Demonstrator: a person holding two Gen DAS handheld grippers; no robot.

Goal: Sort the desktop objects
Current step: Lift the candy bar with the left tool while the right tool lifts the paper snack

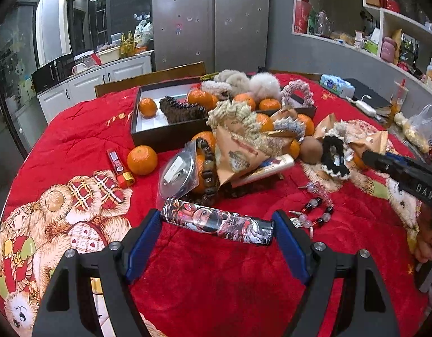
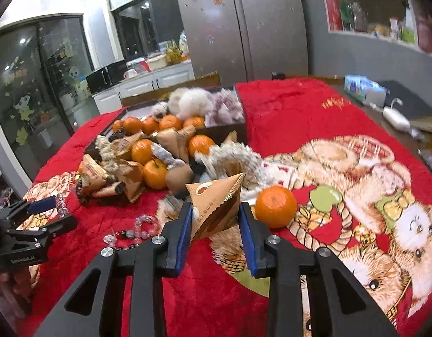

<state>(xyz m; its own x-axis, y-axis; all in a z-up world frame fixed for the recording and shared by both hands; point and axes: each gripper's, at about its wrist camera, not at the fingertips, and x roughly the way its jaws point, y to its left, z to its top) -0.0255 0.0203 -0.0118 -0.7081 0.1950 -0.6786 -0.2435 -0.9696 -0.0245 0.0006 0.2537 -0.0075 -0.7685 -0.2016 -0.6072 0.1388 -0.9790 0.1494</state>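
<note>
Left hand-held gripper: fingers are held wide apart, with a printed lighter lying crosswise between the tips; pressing contact cannot be told.
Right hand-held gripper: blue pads are clamped on a brown paper packet, which is held between them with its point up.
Tangerine: set on the red blanket just right of the right hand-held gripper's tip, beside the packet.
Bead bracelet: laid on the blanket just right of the left hand-held gripper's right finger.
Heap: tangerines, paper packets, knitted scrunchies and a brown bead string are piled beyond both grippers.
Dark box: placed behind the heap; a tangerine and a dark scrunchie are seen inside.
Red lighter: laid ahead and left of the left hand-held gripper, beside a loose tangerine.
</note>
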